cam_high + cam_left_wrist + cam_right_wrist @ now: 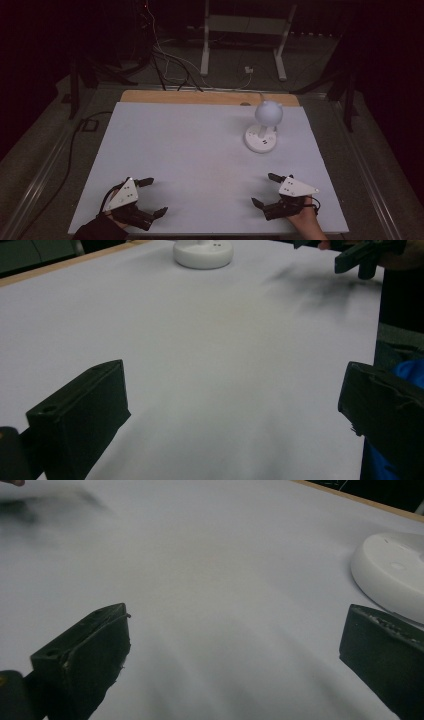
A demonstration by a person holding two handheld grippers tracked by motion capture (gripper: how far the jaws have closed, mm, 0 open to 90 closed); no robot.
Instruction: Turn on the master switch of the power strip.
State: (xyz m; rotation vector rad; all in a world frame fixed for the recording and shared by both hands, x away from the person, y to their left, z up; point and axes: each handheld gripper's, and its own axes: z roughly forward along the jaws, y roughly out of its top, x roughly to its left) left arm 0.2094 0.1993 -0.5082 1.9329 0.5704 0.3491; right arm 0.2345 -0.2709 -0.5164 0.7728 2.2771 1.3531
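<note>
- Nothing is started, I judge: the white lamp (264, 127) stands upright and untouched at the table's (200, 150) far right.
- My right gripper (262, 190) waits near the lamp, jaws apart, empty.
- My left gripper (152, 196) sits well apart from it, jaws spread.

i look down on a white board (190, 160) that covers most of the table, and a strip of bare wood (200, 97) shows along its far edge. a small dark spot (245, 104) sits on that wood strip, right of the middle. past the table i see a grey floor (45, 130) with white cables (170, 60) and black cables (75, 145) trailing across it. a white metal stand (245, 35) with two legs rests on the floor at the back. a small white plug (248, 70) lies between its legs. dark metal rails (40, 175) run along both sides of the table.
</note>
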